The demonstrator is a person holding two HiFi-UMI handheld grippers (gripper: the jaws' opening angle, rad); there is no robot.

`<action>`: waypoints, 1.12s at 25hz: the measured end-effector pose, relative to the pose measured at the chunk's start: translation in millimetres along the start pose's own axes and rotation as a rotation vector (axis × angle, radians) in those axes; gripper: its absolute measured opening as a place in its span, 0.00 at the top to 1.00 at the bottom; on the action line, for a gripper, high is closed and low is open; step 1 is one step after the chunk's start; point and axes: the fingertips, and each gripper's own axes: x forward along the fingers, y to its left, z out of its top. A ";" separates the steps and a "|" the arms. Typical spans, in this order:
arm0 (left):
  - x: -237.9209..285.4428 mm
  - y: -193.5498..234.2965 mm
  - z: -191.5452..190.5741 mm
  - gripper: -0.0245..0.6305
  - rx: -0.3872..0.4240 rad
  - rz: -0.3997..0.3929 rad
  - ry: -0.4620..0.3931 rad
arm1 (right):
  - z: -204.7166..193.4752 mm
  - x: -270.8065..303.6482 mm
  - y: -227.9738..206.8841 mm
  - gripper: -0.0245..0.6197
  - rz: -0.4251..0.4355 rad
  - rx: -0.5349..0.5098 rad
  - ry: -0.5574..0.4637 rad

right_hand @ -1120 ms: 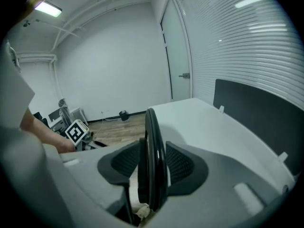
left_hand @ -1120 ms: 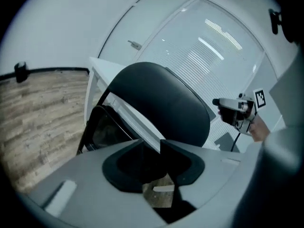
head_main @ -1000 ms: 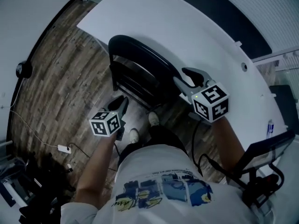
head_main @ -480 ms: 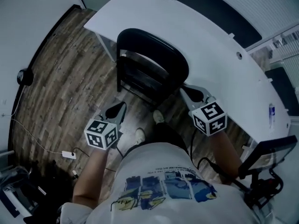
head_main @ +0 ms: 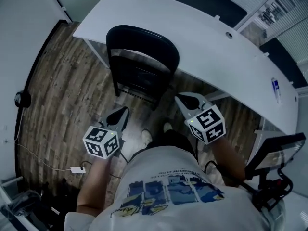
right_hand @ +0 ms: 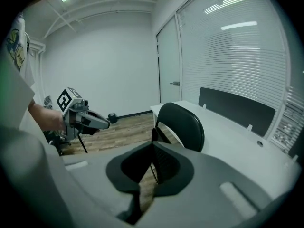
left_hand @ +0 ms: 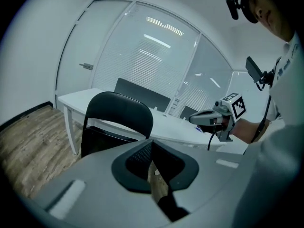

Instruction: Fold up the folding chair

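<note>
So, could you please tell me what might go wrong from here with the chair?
The folding chair stands by the desk with nobody holding it: the left gripper and right gripper are both shut, empty and clear of it. Whether it leans on the desk is unclear, so it might tip or slide on the wood floor. The person's shoes are close to it and could be hit. The corded white adapter on the floor at left is a trip risk.

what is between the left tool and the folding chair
Only bare wooden floor, as the head view shows. The left tool, shut and empty, hangs short of the folding chair without touching it.
</note>
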 end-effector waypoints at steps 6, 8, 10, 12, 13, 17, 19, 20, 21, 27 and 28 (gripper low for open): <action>5.2 -30.7 -9.5 0.96 0.046 -0.025 0.011 | -23.8 -19.1 -3.0 0.96 0.001 0.004 -0.025; 4.9 -46.9 -12.2 0.96 0.050 -0.031 0.014 | -31.5 -33.7 -0.9 0.96 0.011 0.005 -0.029; 5.7 -66.5 -14.3 0.96 0.053 -0.031 0.012 | -40.1 -51.3 1.1 0.96 0.021 0.005 -0.032; 7.8 -86.3 -16.2 0.96 0.041 -0.031 -0.001 | -48.5 -67.2 2.4 0.96 0.030 -0.002 -0.033; 9.1 -96.5 -17.3 0.96 0.036 -0.033 -0.008 | -52.3 -74.5 2.9 0.96 0.034 -0.007 -0.035; 14.1 -138.2 -24.8 0.96 0.051 -0.052 -0.010 | -67.8 -102.4 3.4 0.96 0.048 -0.020 -0.046; 14.0 -155.0 -28.8 0.96 0.054 -0.052 -0.013 | -74.9 -114.7 4.6 0.96 0.057 -0.028 -0.052; 13.7 -163.1 -31.1 0.96 0.052 -0.051 -0.015 | -78.2 -121.4 5.2 0.96 0.060 -0.031 -0.056; 13.6 -171.3 -33.8 0.96 0.050 -0.051 -0.016 | -81.4 -128.7 5.8 0.96 0.061 -0.032 -0.060; 10.7 -210.8 -50.4 0.96 0.050 -0.056 -0.009 | -98.0 -165.8 14.1 0.96 0.080 -0.044 -0.074; 9.4 -214.2 -52.2 0.96 0.048 -0.055 -0.011 | -100.5 -169.6 15.4 0.96 0.081 -0.048 -0.076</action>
